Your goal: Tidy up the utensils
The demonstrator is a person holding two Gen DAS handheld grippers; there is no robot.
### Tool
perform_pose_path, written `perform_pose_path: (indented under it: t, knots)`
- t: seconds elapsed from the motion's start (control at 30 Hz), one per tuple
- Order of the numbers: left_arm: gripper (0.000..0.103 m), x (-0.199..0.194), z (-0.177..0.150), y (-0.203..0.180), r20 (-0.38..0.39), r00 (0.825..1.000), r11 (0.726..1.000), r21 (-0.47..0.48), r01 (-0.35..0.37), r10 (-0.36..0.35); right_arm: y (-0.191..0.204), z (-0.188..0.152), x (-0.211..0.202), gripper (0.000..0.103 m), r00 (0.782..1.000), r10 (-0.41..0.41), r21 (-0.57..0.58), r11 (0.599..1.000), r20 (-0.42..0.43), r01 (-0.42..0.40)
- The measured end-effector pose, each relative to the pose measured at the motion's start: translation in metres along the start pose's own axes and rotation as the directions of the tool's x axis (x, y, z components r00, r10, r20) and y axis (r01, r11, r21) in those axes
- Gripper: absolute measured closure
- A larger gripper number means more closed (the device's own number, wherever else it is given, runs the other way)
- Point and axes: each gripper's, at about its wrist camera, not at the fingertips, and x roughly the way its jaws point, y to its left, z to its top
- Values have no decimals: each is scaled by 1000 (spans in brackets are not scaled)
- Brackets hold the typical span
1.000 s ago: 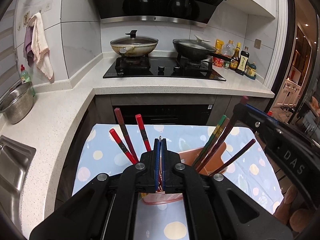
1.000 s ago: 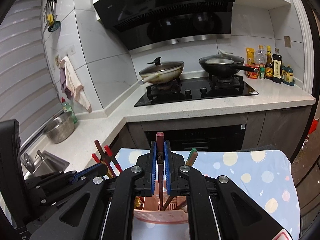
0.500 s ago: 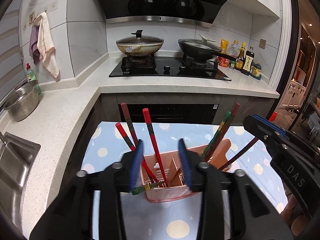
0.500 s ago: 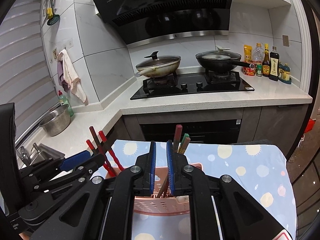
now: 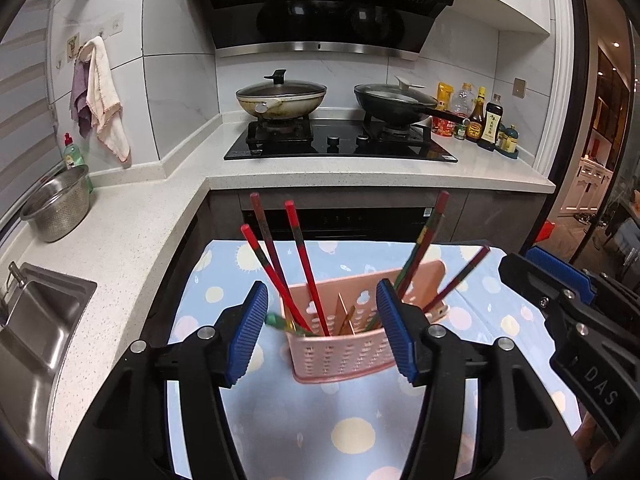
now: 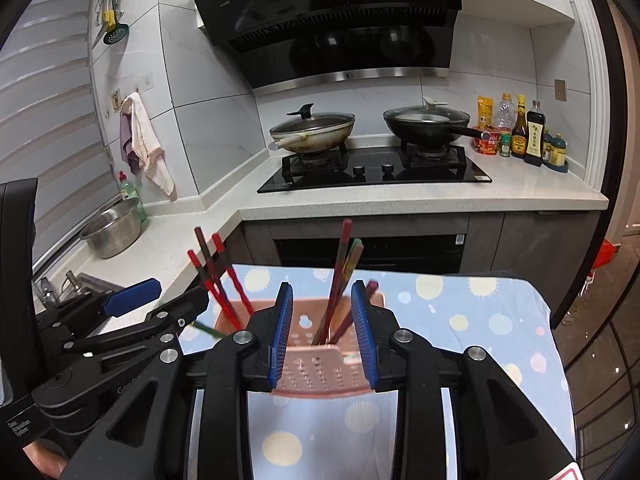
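Observation:
A pink perforated utensil holder (image 5: 340, 354) (image 6: 320, 372) stands on a blue dotted cloth (image 5: 320, 432). Red chopsticks (image 5: 298, 264) lean out of its left compartment; red-and-green chopsticks (image 5: 424, 244) lean out of the right one. My left gripper (image 5: 322, 332) hangs just in front of the holder, jaws opening, blue pads apart with nothing pressed between them. My right gripper (image 6: 322, 330) sits over the holder's right end, jaws opening; the chopsticks (image 6: 340, 276) rise free in the gap. A green-tipped chopstick (image 6: 206, 330) pokes out at the holder's left side.
A white counter (image 5: 132, 240) runs along the left with a steel colander (image 5: 58, 208) and a sink (image 5: 36, 328). Behind are a hob (image 5: 340, 144) with two lidded pans, and sauce bottles (image 5: 486, 124) at the right. The cloth-covered table ends at the oven front.
Both grippers went from shut to open, each releasing a chopstick into the holder. Both pulled back toward me, so the holder now shows in full.

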Motion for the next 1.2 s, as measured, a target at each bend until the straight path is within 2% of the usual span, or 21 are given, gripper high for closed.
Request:
perform_pose_path:
  t: [0.1, 0.27, 0.4, 0.73, 1.13, 1.2]
  knots:
    - [40, -11, -10, -4, 8, 1000, 1000, 9, -12, 12, -1, -13, -11, 73, 1000, -12, 0, 1000, -18, 12]
    - [38, -25, -27, -8, -6, 1000, 1000, -3, -5, 5, 2, -36, -25, 73, 998, -25, -10, 1000, -63, 24]
    - [33, -35, -39, -12, -10, 1000, 1000, -6, -8, 7, 6, -52, -35, 73, 996, -37, -24, 999, -85, 36]
    - [23, -51, -68, -17, -36, 999, 1000, -22, -16, 15, 6, -77, -51, 69, 991, -54, 1, 998, -119, 55]
    - [14, -51, -89, -14, -70, 996, 997, -46, -55, 51, 4, -89, -58, 49, 987, -128, -40, 991, -94, 125]
    - [12, -50, -91, -13, -75, 996, 997, -47, -61, 57, 2, -90, -58, 42, 986, -135, -40, 991, -94, 131]
